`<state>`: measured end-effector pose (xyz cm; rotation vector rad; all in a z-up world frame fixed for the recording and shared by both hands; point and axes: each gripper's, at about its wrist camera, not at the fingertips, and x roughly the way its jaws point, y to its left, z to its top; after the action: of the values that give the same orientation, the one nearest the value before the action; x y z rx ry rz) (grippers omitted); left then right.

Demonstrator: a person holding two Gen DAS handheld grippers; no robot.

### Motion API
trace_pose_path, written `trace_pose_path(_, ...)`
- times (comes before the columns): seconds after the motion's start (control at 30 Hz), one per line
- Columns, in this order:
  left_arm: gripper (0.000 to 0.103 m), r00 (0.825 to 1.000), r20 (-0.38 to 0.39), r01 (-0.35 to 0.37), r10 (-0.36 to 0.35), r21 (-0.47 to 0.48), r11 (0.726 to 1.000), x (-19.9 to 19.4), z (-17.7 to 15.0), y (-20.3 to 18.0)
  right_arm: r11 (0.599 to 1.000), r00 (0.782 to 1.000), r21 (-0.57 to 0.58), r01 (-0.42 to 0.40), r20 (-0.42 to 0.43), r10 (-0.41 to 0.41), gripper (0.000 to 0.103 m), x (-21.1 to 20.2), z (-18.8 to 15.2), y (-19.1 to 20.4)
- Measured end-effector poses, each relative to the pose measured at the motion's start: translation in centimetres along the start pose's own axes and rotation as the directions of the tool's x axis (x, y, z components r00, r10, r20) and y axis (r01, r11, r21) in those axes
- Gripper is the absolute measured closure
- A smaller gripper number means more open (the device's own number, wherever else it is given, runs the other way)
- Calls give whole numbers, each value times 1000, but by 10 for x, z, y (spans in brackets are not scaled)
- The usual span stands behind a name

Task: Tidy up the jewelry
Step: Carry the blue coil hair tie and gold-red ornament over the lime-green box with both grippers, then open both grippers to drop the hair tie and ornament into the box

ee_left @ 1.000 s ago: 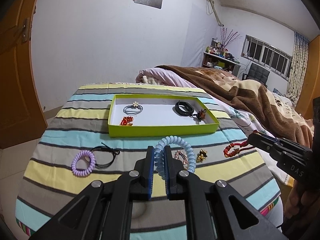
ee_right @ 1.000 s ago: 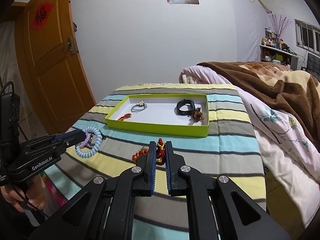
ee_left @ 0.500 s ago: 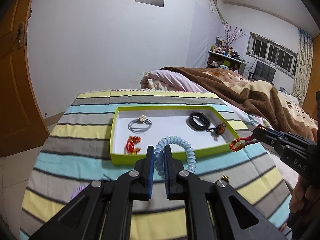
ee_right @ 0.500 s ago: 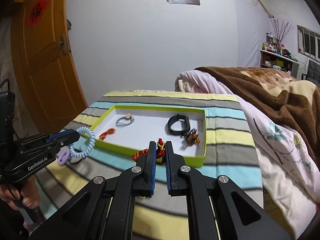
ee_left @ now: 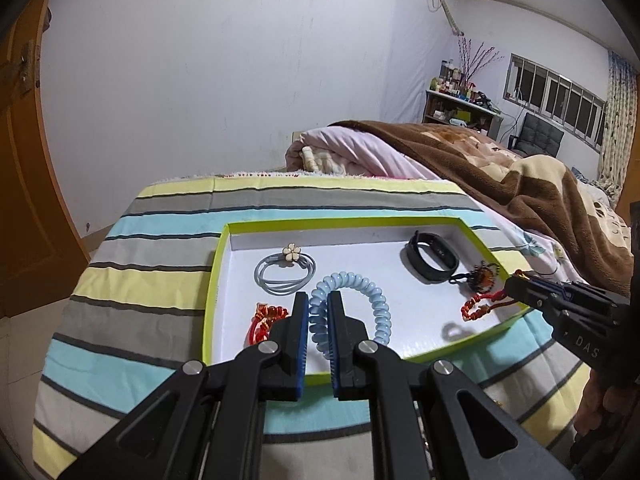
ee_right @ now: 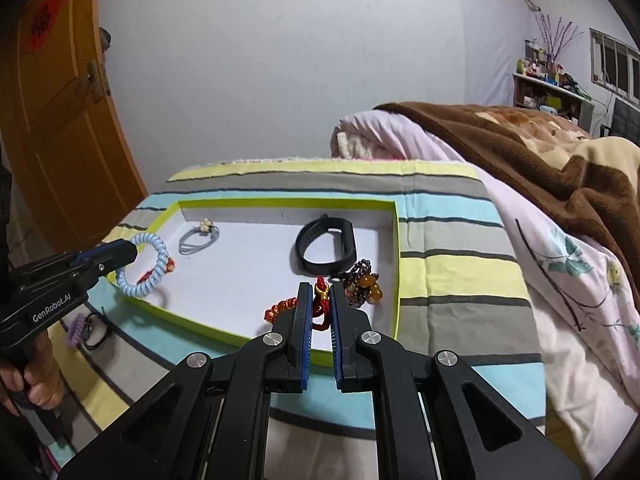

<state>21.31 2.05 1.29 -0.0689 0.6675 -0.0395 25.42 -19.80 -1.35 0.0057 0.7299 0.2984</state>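
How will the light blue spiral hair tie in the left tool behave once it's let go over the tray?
The blue spiral hair tie keeps its ring shape hanging from the left tool, so it is probably springy, not limp. It looks light. Dropped into the green tray, it may bounce or shift slightly.
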Motion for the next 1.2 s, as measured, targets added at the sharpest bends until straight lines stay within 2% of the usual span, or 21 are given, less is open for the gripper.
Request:
trace_pose_path(0.5, 93, 990, -140, -17, 17, -2, 1000, 43, -10, 5, 1000, 996, 14, 22, -82, -21, 94, 26, -7, -10)
trace_pose_path(0.67, 93, 990, -140, 11, -12, -4, 1000, 41, -9, 5, 1000, 996, 8, 18, -83, -18, 88, 25, -7, -8)
trace_pose_path(0.8, 93, 991, -134, 20, -20, -2, 1000, 37, -9, 4, 1000, 997, -4, 16, -76, -16, 77, 21, -8, -5)
trace_pose_path(1.2, 92, 997, -62, 33, -34, -28, 999, -6, -10, 6, 1000, 999, -10, 5, -42, -5, 76, -11, -15, 4)
